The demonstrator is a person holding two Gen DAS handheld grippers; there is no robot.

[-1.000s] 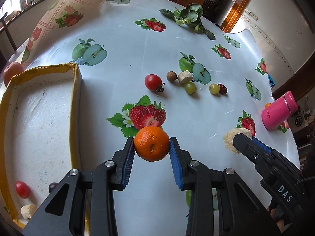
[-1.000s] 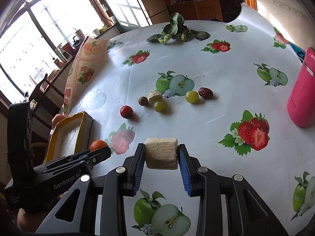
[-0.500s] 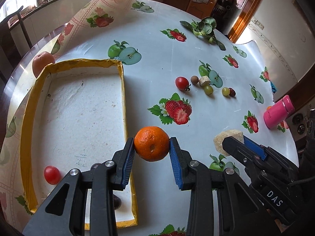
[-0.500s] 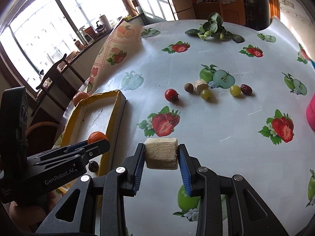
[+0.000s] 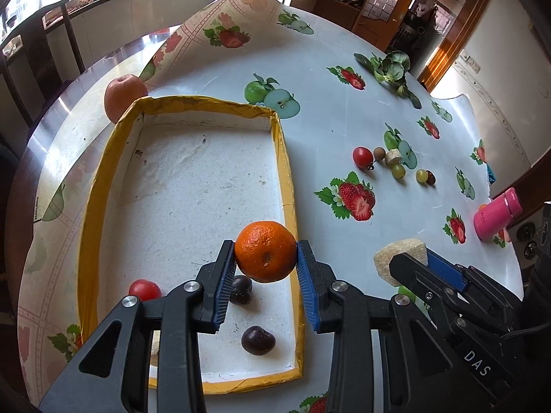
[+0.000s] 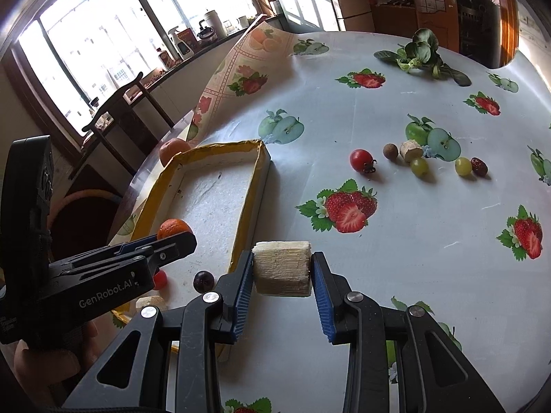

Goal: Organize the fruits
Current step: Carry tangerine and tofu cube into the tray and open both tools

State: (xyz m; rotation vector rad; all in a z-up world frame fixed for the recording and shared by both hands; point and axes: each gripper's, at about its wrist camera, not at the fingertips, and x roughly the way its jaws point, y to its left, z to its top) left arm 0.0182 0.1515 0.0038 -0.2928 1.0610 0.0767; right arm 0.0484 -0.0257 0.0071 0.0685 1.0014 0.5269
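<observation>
My left gripper (image 5: 266, 258) is shut on an orange mandarin (image 5: 265, 255), held above the near right part of the yellow-rimmed white tray (image 5: 287, 175). My right gripper (image 6: 282, 270) is shut on a pale banana chunk (image 6: 282, 268), hanging just right of the tray's (image 6: 256, 186) right rim. Inside the tray lie a red cherry tomato (image 5: 144, 289) and two dark plums (image 5: 258, 340). The right gripper and its chunk (image 5: 401, 261) also show in the left wrist view.
On the fruit-print tablecloth further out lie a cherry tomato (image 6: 360, 160), a brown longan (image 6: 390, 150), a banana piece (image 6: 410, 149), two green grapes (image 6: 419, 167) and a red date (image 6: 479, 166). An apple (image 5: 124, 94) sits behind the tray, a pink bottle (image 5: 496, 218) at right, leafy greens (image 6: 420, 53) far back.
Both grippers have travelled left with their loads. The mandarin went from over the bare cloth to over the tray; the banana chunk came up beside the tray's right rim.
</observation>
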